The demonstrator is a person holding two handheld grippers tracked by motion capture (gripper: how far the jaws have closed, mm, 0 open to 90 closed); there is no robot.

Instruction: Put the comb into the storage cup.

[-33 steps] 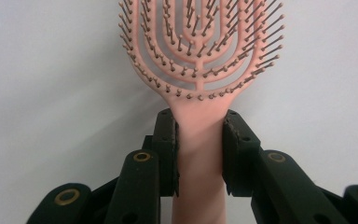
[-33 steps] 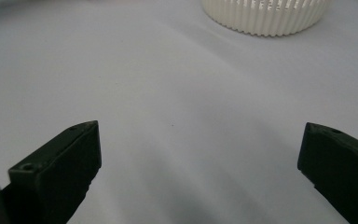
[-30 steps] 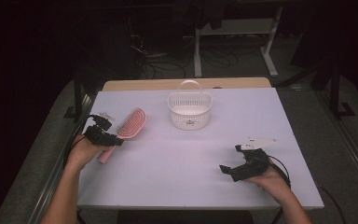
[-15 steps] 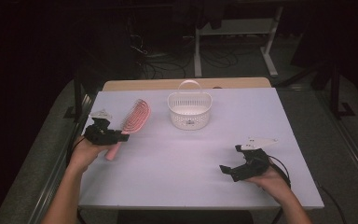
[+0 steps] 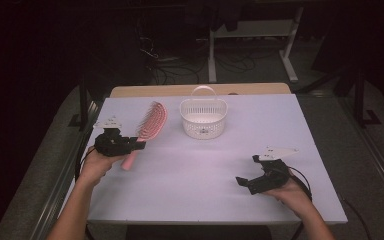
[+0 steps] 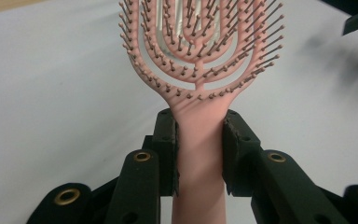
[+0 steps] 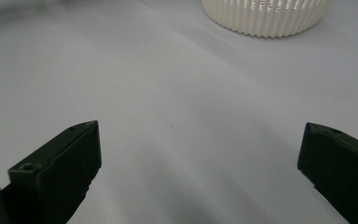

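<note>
A pink hairbrush is held off the table at the left, head pointing up toward the far side. My left gripper is shut on its handle. In the left gripper view the two black jaws clamp the pink hairbrush just below its bristled head, and my left gripper holds it upright. A white slotted basket with a handle stands at the table's far middle. My right gripper rests open near the front right, and in the right gripper view its jaws stand wide apart over bare table.
The white basket lies ahead of my right gripper, across bare table. A wooden strip runs along the far edge. Dark floor with cables and a white stand lies beyond.
My left gripper has lifted the brush and turned it so the head stands steeper and sits closer to the basket. The right gripper has stayed where it was.
</note>
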